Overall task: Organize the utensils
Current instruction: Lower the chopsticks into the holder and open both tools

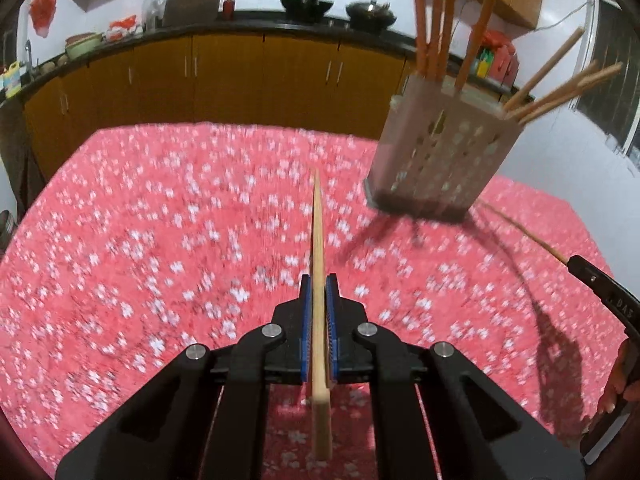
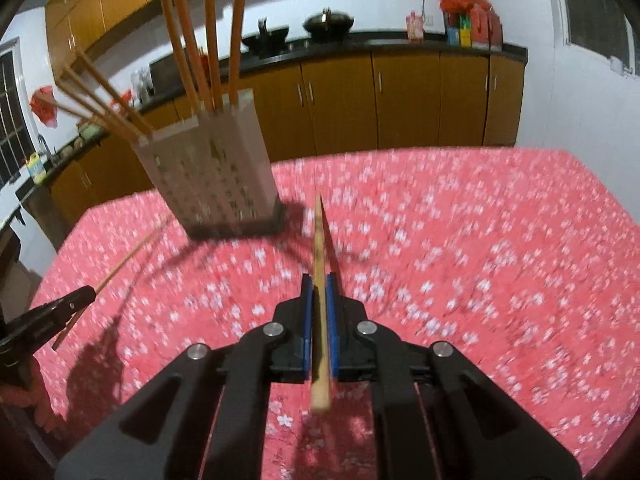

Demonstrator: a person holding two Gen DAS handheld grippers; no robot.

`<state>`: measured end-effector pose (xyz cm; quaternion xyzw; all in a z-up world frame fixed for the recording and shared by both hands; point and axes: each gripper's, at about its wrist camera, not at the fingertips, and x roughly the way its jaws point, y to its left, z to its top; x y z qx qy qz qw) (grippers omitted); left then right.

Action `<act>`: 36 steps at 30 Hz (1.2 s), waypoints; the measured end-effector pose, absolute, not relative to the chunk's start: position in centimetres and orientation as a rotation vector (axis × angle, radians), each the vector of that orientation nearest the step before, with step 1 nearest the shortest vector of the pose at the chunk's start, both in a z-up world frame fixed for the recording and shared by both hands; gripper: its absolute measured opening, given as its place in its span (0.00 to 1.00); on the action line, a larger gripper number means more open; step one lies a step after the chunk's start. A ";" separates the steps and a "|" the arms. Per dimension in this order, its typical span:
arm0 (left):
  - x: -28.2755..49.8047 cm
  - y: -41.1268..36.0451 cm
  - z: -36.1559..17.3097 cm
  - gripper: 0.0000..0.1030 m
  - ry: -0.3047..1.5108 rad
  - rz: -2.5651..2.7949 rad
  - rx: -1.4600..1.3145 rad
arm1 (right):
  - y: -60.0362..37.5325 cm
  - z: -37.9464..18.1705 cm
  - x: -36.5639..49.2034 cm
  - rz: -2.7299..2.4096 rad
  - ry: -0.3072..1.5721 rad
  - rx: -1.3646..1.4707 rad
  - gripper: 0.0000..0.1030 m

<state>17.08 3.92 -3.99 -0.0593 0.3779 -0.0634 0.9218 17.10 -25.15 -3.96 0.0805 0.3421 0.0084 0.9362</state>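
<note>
Pink floral cloth covers the counter (image 1: 140, 240). Left gripper (image 1: 319, 292) and right gripper (image 2: 319, 292) each pinch a chopstick (image 1: 318, 240) (image 2: 319, 236); lift both above the holder (image 1: 440, 160) (already bristling), then tip them tip-down.

Holder: my utensil holder (image 1: 440, 160) stood on the tablecloth (image 1: 160, 240), chopsticks (image 1: 436, 20) inside.
Behind: cabinets (image 1: 224, 80) ran beyond the table.
</note>
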 end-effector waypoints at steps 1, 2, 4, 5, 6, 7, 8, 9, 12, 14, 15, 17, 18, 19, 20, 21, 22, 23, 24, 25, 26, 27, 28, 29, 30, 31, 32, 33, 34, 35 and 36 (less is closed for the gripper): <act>16.9 4.0 -3.2 0.07 0.756 -0.134 -0.129 | -25.4 -3.1 16.9 0.016 0.674 0.168 0.08; 16.8 4.1 -2.7 0.07 0.743 -0.137 -0.134 | -25.6 -2.5 16.8 0.015 0.656 0.171 0.08; 16.5 4.4 -1.2 0.07 0.703 -0.149 -0.156 | -25.8 -1.3 16.4 0.013 0.618 0.179 0.08; 16.4 4.3 -0.8 0.07 0.691 -0.151 -0.162 | -26.0 -0.6 16.1 0.014 0.595 0.183 0.08; 16.2 4.5 0.0 0.07 0.671 -0.155 -0.170 | -26.0 -0.1 16.0 0.014 0.579 0.184 0.08; 16.0 4.6 0.5 0.07 0.658 -0.157 -0.176 | -26.0 0.6 15.8 0.014 0.559 0.185 0.08; 15.9 4.6 1.0 0.07 0.646 -0.160 -0.181 | -26.1 1.0 15.7 0.015 0.546 0.186 0.08; 15.9 4.7 1.6 0.07 0.629 -0.164 -0.188 | -26.1 1.4 15.6 0.016 0.533 0.185 0.08; 16.0 4.6 3.0 0.07 0.596 -0.172 -0.189 | -26.0 2.8 15.2 0.025 0.494 0.186 0.08; 16.0 4.5 3.6 0.07 0.577 -0.173 -0.186 | -26.0 4.0 15.0 0.039 0.463 0.189 0.08; 16.1 4.5 4.2 0.07 0.564 -0.175 -0.184 | -26.0 4.6 14.9 0.045 0.449 0.191 0.08; 16.1 4.3 5.2 0.07 0.543 -0.182 -0.182 | -25.9 6.2 14.7 0.069 0.415 0.199 0.08; 16.2 4.1 5.9 0.07 0.527 -0.187 -0.177 | -25.8 7.0 14.6 0.084 0.398 0.204 0.08; 16.2 3.9 6.4 0.07 0.515 -0.192 -0.173 | -25.8 7.7 14.6 0.099 0.382 0.211 0.08; 16.2 3.8 7.1 0.07 0.501 -0.198 -0.168 | -25.7 8.6 14.6 0.115 0.364 0.216 0.08; 16.3 3.6 7.8 0.07 0.483 -0.205 -0.162 | -25.6 9.6 14.5 0.133 0.341 0.220 0.08; 16.2 3.4 8.4 0.07 0.467 -0.212 -0.158 | -25.5 10.5 14.4 0.147 0.320 0.221 0.08; 16.2 3.1 9.1 0.07 0.450 -0.219 -0.156 | -25.3 11.5 14.3 0.161 0.291 0.221 0.08; 16.2 2.6 10.0 0.07 0.427 -0.229 -0.154 | -24.9 12.2 14.3 0.168 0.273 0.220 0.08; 16.2 2.3 10.6 0.07 0.410 -0.236 -0.153 | -24.5 13.4 14.3 0.179 0.239 0.220 0.08; 16.2 2.1 11.3 0.07 0.392 -0.244 -0.153 | -24.2 14.3 14.3 0.184 0.212 0.221 0.08; 16.3 1.7 12.2 0.07 0.368 -0.252 -0.155 | -24.1 14.9 14.3 0.189 0.193 0.222 0.08; 16.3 1.3 13.0 0.07 0.347 -0.259 -0.160 | -23.8 15.7 14.4 0.193 0.168 0.224 0.08; 16.4 1.1 13.7 0.07 0.326 -0.263 -0.166 | -23.3 16.6 14.5 0.196 0.135 0.222 0.08; 16.5 0.7 14.7 0.07 0.294 -0.267 -0.174 | -22.9 17.4 14.6 0.193 0.098 0.215 0.08; 16.7 0.3 15.5 0.07 0.267 -0.265 -0.180 | -22.6 17.9 14.7 0.191 0.075 0.210 0.08; 16.8 0.2 16.1 0.07 0.247 -0.264 -0.185 | -22.2 18.5 15.0 0.189 0.045 0.205 0.08; 16.9 -0.2 16.9 0.07 0.217 -0.262 -0.193 | -21.9 18.9 15.4 0.189 0.024 0.203 0.08; 17.1 -0.5 17.4 0.07 0.196 -0.258 -0.199 | -21.7 19.2 15.8 0.187 0.006 0.200 0.08; 17.3 -0.8 17.9 0.07 0.170 -0.250 -0.205 | -21.3 19.4 16.2 0.176 -0.015 0.188 0.08; 17.5 -0.9 18.1 0.07 0.155 -0.243 -0.207 | -21.0 19.5 16.6 0.164 -0.027 0.173 0.08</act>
